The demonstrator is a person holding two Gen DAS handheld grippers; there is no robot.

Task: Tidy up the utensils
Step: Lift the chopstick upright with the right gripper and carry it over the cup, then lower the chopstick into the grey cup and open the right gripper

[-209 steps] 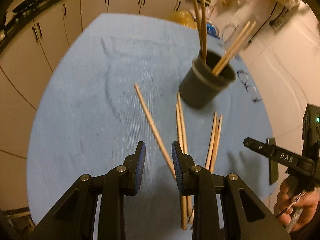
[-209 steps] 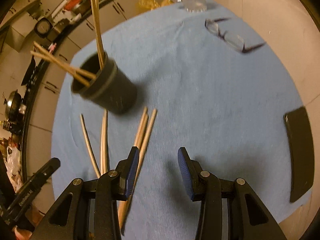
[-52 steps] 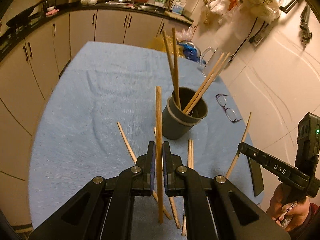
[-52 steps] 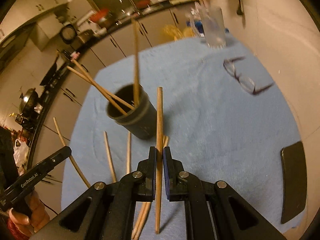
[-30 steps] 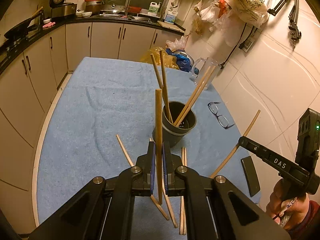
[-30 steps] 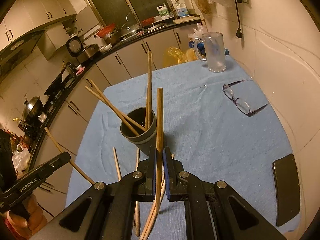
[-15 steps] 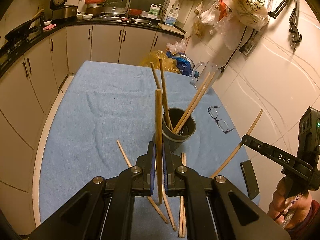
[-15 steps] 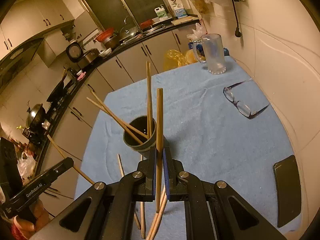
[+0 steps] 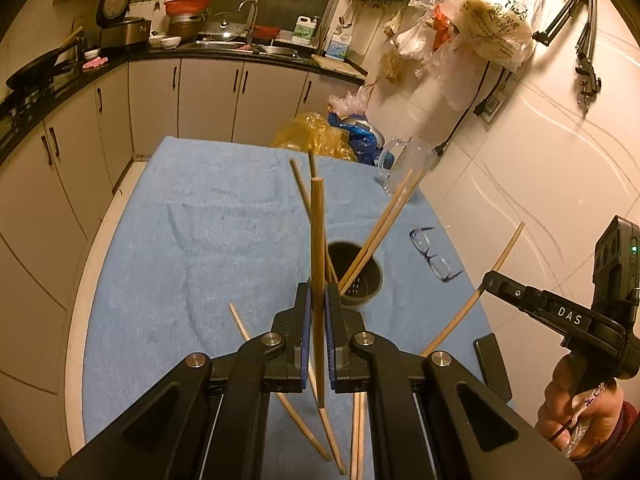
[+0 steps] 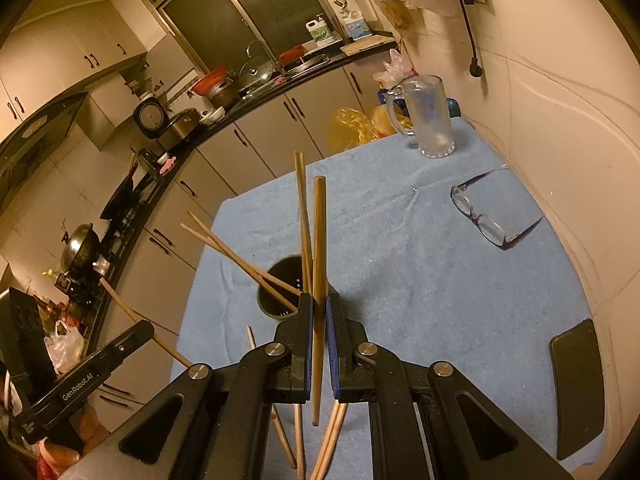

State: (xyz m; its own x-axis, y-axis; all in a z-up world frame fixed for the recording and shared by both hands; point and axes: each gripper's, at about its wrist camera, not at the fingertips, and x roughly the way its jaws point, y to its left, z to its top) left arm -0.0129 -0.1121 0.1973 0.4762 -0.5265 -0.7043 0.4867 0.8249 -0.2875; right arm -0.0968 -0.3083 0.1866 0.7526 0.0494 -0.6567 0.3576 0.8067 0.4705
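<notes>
Clamping 1 chopstick (image 9: 317, 240) upright between its blue pads, the left gripper (image 9: 317, 308) hangs above the blue cloth (image 9: 192, 248). Likewise the right gripper (image 10: 316, 312) pinches another chopstick (image 10: 319, 240). Just beyond both stands the dark cup (image 9: 360, 280) holding 4 chopsticks; loose chopsticks (image 9: 280, 396) lie near it.

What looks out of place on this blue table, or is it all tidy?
Not tidy yet. Several loose chopsticks lie scattered on the blue cloth instead of standing in the dark cup with the others. A pair of glasses and a dark phone also lie there, odd among utensils.
</notes>
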